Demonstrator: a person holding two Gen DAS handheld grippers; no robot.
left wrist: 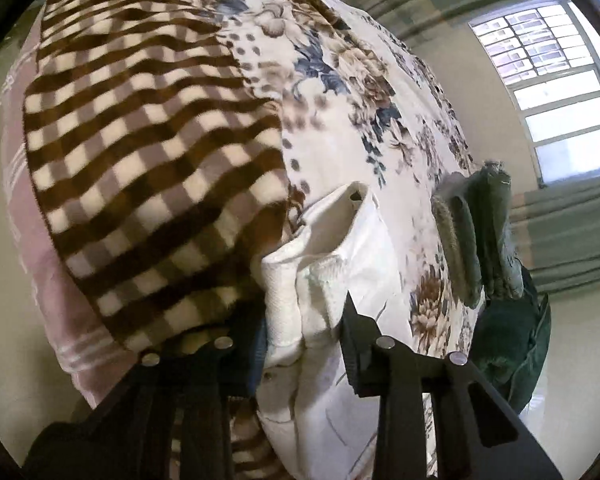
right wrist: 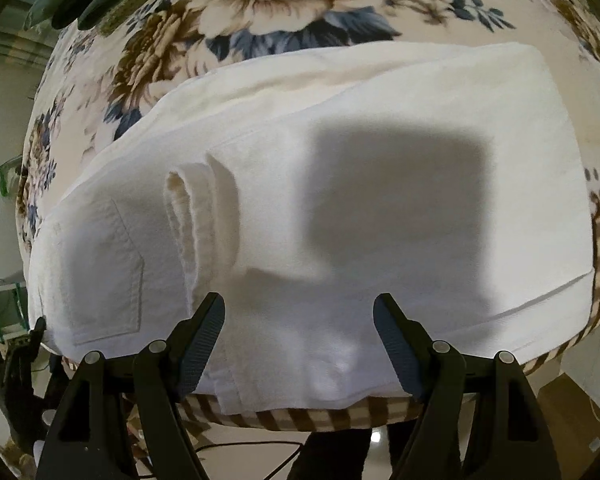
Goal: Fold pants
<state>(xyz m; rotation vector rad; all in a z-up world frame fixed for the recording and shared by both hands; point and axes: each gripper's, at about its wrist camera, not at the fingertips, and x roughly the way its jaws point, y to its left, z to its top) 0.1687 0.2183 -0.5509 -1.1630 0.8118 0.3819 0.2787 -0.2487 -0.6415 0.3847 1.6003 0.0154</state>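
Note:
White pants [right wrist: 300,208] lie in a folded bundle on the floral bedspread [right wrist: 260,4], with a back pocket [right wrist: 104,268] at the left. My right gripper [right wrist: 300,344] is open and empty, its fingers just above the near edge of the pants. In the left wrist view the white pants [left wrist: 328,280] are bunched between the fingers. My left gripper [left wrist: 304,332] looks shut on the waistband; the left finger is hidden behind the cloth.
A brown checked blanket [left wrist: 148,152] covers the left part of the bed and shows under the pants [right wrist: 300,412]. Folded grey-green clothes [left wrist: 480,236] sit at the bed's right edge. A window [left wrist: 556,92] and curtains are beyond.

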